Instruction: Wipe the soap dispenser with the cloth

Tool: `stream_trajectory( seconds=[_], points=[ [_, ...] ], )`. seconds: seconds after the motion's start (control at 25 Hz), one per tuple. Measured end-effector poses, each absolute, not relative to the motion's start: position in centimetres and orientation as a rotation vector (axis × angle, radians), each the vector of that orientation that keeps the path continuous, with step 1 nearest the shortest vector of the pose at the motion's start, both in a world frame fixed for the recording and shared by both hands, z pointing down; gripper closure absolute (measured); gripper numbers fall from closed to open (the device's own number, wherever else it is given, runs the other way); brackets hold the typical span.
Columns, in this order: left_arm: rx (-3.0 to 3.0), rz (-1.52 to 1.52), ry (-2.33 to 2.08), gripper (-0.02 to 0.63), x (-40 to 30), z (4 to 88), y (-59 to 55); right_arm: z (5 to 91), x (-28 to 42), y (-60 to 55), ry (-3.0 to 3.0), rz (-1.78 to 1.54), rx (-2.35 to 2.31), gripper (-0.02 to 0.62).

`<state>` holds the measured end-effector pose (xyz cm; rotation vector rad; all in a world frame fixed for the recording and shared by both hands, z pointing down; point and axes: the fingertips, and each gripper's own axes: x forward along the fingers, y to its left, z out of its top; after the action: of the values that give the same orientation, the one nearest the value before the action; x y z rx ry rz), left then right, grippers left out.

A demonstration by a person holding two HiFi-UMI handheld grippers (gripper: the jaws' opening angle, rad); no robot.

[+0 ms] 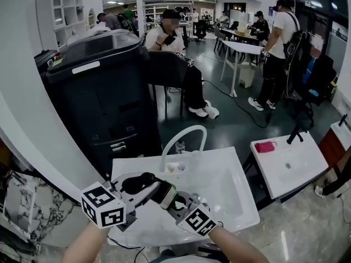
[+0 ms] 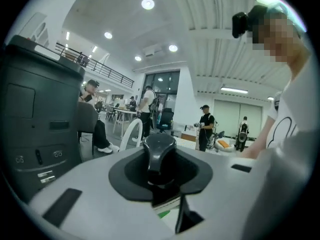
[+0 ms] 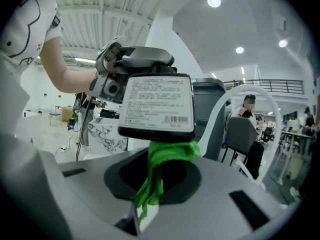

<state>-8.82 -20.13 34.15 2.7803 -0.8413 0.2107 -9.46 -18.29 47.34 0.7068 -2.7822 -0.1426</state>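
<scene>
We see L tongs (image 1: pixel 156 189) clamped on soap dispenser (image 3: pixel 157 104), held above sink (image 1: pixel 230 179) front edge. R tongs (image 1: pixel 178 203) pinch green cloth (image 3: pixel 162 166); cloth against dispenser's end, also above sink.

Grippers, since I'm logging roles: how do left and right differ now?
The left gripper is shut on the black dispenser; the right gripper is shut on the green cloth. The left holds the dispenser up; the right's cloth touches it by its label. Both are over the sink.
</scene>
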Motion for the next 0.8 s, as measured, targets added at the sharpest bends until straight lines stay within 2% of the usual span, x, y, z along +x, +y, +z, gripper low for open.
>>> stream_trajectory(
  seconds=[0.16, 0.56, 0.8],
  points=[
    [2.829, 0.367, -0.895, 0.503, -8.4, 35.3, -19.9, 48.1, -8.8, -18.2, -2.762, -0.098, 0.701, 0.551],
    [2.827, 0.465, -1.129, 0.503, -9.5, 36.2, -21.7, 46.6, -5.4, -17.7, -2.789, -0.108, 0.804, 0.551],
    [2.743, 0.359, -1.172, 0.503, -9.8, 35.9, -22.0, 46.5, -4.6, -17.0, -2.793, -0.111, 0.791, 0.551]
  ],
)
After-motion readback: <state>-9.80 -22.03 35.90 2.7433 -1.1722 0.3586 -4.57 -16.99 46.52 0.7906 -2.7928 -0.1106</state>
